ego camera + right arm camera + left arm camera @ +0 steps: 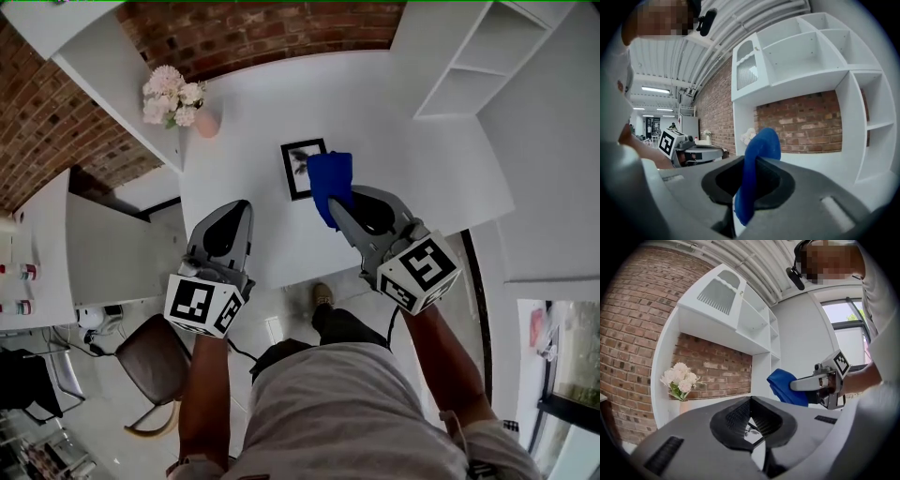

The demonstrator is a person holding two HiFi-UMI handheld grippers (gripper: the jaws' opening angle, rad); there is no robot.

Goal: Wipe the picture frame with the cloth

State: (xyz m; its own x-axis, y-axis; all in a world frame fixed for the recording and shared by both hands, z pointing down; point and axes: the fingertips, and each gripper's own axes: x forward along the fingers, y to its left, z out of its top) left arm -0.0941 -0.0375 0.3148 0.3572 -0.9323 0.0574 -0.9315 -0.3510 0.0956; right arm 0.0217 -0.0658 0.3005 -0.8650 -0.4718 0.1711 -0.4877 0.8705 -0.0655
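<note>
A black picture frame (302,167) lies flat on the white table (412,159), near its middle. My right gripper (336,204) is shut on a blue cloth (330,186), which hangs over the frame's right edge. In the right gripper view the cloth (757,173) sticks up from between the closed jaws. My left gripper (239,208) is shut and holds nothing; it sits over the table's front edge, left of the frame and apart from it. In the left gripper view the cloth (785,385) shows at the right, in the other gripper (793,385).
A pink vase with pale flowers (178,98) stands at the table's back left corner. White shelves (478,56) rise at the back right, and a brick wall (281,33) runs behind. A brown chair (155,361) stands on the floor at the lower left.
</note>
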